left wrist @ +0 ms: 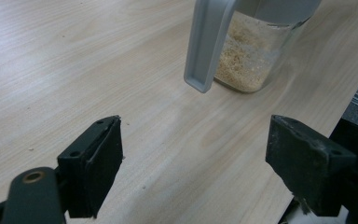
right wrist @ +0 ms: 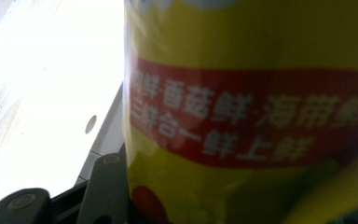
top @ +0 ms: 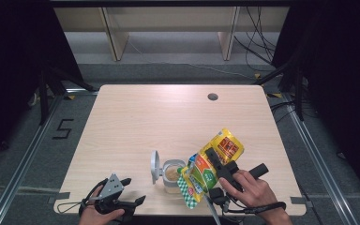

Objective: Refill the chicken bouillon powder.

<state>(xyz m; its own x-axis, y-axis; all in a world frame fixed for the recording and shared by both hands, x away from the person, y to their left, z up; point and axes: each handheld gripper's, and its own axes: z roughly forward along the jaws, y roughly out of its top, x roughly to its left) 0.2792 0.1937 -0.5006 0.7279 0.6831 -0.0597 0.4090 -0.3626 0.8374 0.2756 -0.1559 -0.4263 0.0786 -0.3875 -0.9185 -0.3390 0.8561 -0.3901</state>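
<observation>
1. Using the glass jar [top: 172,176] as the anchor for everything. Nearest the person, off to the jar's left at the table's [top: 136,117] front edge, the left gripper [top: 130,191] just sits low over the wood. Its jaws stand wide apart with nothing between them, only bare tabletop, and in the left gripper view the jar [left wrist: 256,51] is a bit ahead of them. My guess is it's parked there so it can steady the jar if needed.
2. The jar itself has pale crumbly stuff in the bottom, and its grey flip lid [top: 155,166] hangs open on the jar's left side, so the mouth is clear for pouring.
3. Right of the jar, the right gripper [top: 214,159] is clamped on a yellow seasoning pouch [top: 211,166]. The jaws sit on either side of the bag around its middle, squeezing it, and the right gripper view has the pouch [right wrist: 251,116] right up against the camera.
4. The pouch is tipped with its lower, green-checked end beside the jar's rim on the right and its other end up and farther back. Looks to me like a pour being lined up, though I can't tell whether anything is coming out.
</observation>
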